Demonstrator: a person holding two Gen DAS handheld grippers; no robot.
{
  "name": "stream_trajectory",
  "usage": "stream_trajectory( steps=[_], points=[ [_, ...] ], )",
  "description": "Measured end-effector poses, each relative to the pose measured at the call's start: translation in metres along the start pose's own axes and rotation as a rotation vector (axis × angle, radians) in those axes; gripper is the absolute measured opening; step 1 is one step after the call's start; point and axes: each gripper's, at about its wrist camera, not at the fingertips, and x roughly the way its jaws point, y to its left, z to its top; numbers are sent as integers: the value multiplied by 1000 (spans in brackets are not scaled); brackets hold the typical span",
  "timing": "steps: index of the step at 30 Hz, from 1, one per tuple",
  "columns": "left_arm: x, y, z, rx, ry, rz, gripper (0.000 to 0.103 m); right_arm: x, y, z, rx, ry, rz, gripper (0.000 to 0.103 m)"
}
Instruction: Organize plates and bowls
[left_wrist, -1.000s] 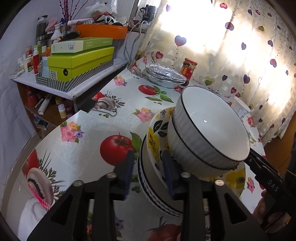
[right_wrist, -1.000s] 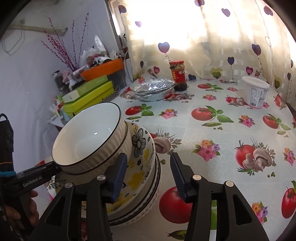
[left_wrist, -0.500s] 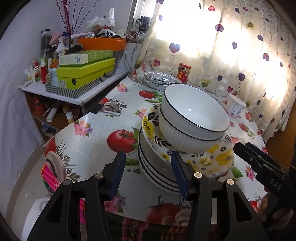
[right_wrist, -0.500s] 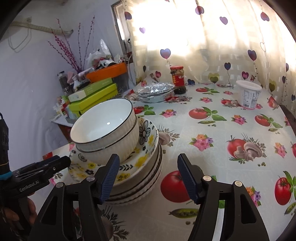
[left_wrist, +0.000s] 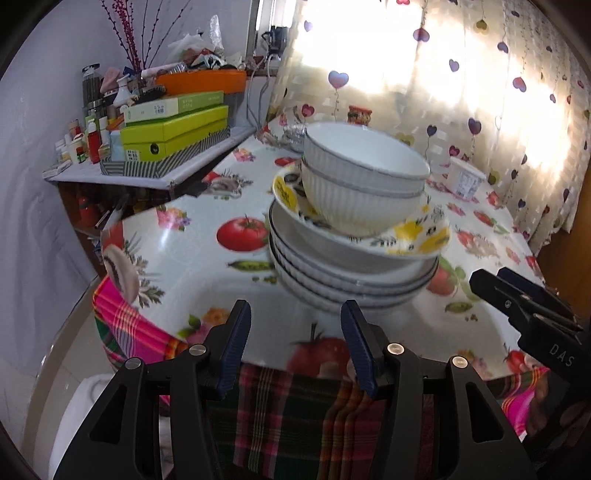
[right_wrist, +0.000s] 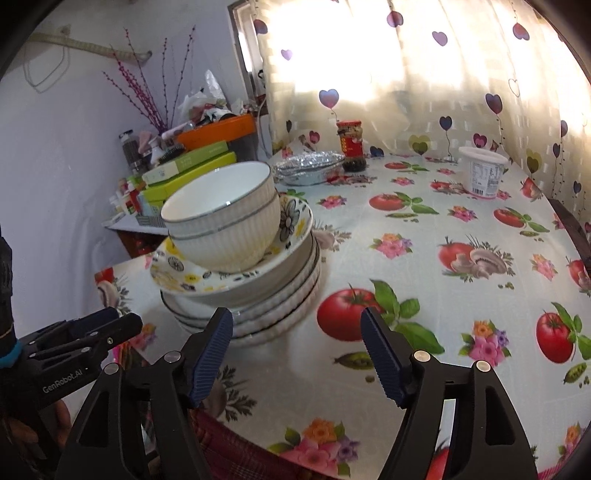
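Observation:
Two nested white ribbed bowls (left_wrist: 362, 173) (right_wrist: 221, 218) sit on a yellow floral plate (left_wrist: 417, 236) (right_wrist: 181, 273). That plate tops a stack of several white dark-rimmed plates (left_wrist: 332, 288) (right_wrist: 280, 310) near the table's front edge. My left gripper (left_wrist: 295, 310) (right_wrist: 122, 317) is open and empty, just in front of the stack and apart from it. My right gripper (right_wrist: 297, 317) (left_wrist: 491, 280) hovers to the stack's right; its jaws are opening with nothing between them.
On the tomato-print table (right_wrist: 424, 258) stand foil trays (right_wrist: 310, 166), a red jar (right_wrist: 351, 144) and a white tub (right_wrist: 484, 173) at the back. A side shelf with green boxes (left_wrist: 173, 133) is on the left. Plaid cloth (left_wrist: 295, 406) hangs below the table edge.
Both grippers let go of the tilted top bowl, which now sits level in the stack. Both drew back toward the table edge, and their jaws stand wider.

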Motion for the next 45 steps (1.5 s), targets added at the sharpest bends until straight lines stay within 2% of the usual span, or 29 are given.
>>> stream_trajectory(
  steps=[6,15,24,45],
  points=[
    [12,-8,-20,22,68,14,52,2,-7,-24,24,57,-41,76],
    [20,-25,-34,53,87,2,52,7,-17,-42,36,111,-99,77],
    [28,-28,-38,53,103,18,52,17,-18,-50,38,152,-100,80],
    [34,-30,-39,56,107,32,52,23,-8,-54,-21,142,-166,84]
  ],
)
